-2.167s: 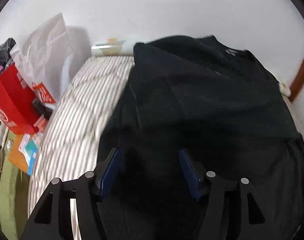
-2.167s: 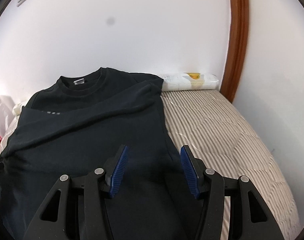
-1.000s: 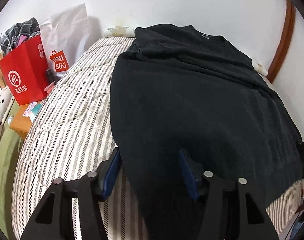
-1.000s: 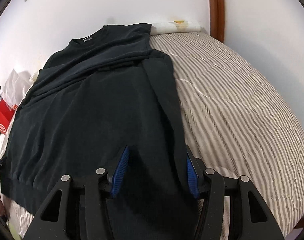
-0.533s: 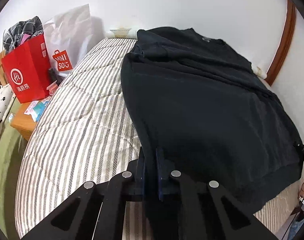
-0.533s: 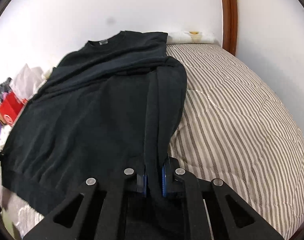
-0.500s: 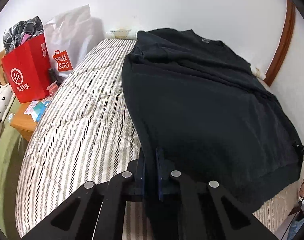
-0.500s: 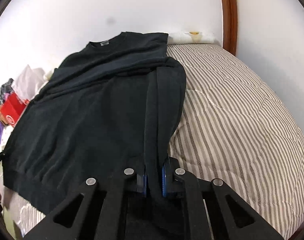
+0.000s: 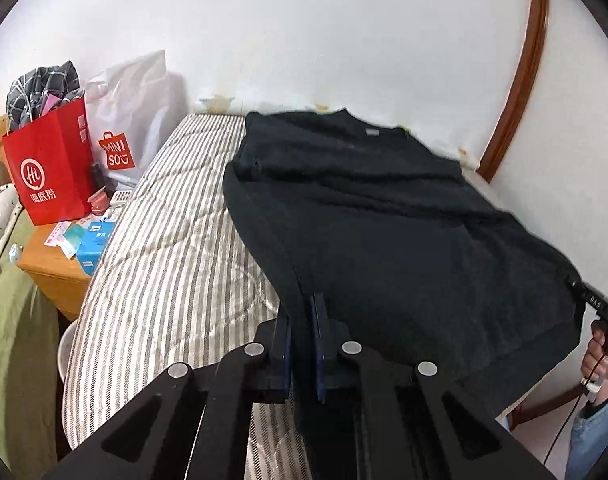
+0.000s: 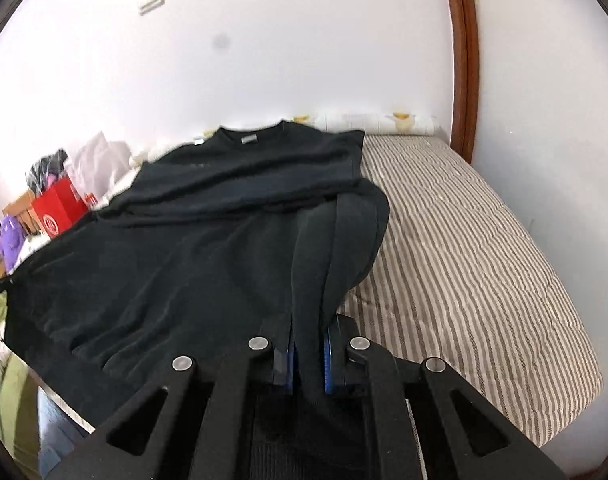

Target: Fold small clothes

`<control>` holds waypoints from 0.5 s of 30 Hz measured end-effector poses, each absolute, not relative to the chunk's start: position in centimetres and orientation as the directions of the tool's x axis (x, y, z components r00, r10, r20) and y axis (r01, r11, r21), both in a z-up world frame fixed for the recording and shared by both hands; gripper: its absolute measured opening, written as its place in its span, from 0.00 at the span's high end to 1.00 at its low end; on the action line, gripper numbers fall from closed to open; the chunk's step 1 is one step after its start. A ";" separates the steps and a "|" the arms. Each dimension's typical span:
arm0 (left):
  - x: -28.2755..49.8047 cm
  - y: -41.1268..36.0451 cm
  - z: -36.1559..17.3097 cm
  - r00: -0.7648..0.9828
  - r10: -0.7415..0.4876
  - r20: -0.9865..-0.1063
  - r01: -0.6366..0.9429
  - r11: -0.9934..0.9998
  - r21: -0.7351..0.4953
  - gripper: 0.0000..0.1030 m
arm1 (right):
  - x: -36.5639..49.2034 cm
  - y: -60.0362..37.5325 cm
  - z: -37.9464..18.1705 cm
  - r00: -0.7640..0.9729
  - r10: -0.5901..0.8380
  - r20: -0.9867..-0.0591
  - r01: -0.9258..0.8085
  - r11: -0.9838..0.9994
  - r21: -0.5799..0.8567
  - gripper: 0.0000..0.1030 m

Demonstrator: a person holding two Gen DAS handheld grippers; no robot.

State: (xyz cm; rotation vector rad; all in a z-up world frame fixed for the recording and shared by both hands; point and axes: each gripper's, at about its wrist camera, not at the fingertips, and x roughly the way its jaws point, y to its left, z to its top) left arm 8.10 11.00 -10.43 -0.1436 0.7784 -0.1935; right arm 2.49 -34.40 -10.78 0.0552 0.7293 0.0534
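Black T-shirt (image 9: 384, 224), spread along the striped mattress (image 9: 163, 240) with collar toward the far wall edge, hem raised off the near edge, one bottom corner pinched in the left gripper (image 9: 301, 320), the other in the right gripper (image 10: 308, 350), both pressed together on fabric.

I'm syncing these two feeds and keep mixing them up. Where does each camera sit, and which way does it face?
Left wrist: sits on the left gripper, faces up the striped bed toward the wall; the person's hand shows at right.
Right wrist: sits on the right gripper, faces the same wall from the shirt's other corner; no hand clearly visible.
Shared: the black T-shirt, clamped at its hem by both grippers, and the red bag.
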 end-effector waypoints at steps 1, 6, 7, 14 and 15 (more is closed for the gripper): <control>8.3 11.2 -10.1 0.700 -0.238 -0.673 0.118 0.968 -0.220 0.92 | 2.8 -34.6 -10.3 0.749 0.078 -0.658 -0.027 0.996 0.087 0.91; 10.1 11.6 -8.4 0.726 -0.254 -0.639 0.113 0.960 -0.254 0.92 | 4.5 -34.5 -8.4 0.787 0.060 -0.615 -0.019 0.997 0.074 0.91; 10.3 11.4 -8.0 0.732 -0.253 -0.633 0.110 0.960 -0.257 0.92 | 5.1 -34.5 -7.9 0.795 0.055 -0.605 -0.018 0.998 0.066 0.91; 15.0 11.6 -5.3 0.784 -0.227 -0.578 0.081 0.960 -0.267 0.92 | 10.0 -34.5 -5.1 0.830 0.053 -0.555 -0.006 0.996 0.086 0.91; 16.0 11.4 -5.0 0.787 -0.214 -0.578 0.073 0.963 -0.258 0.92 | 11.1 -34.6 -4.9 0.831 0.054 -0.554 -0.005 0.996 0.090 0.91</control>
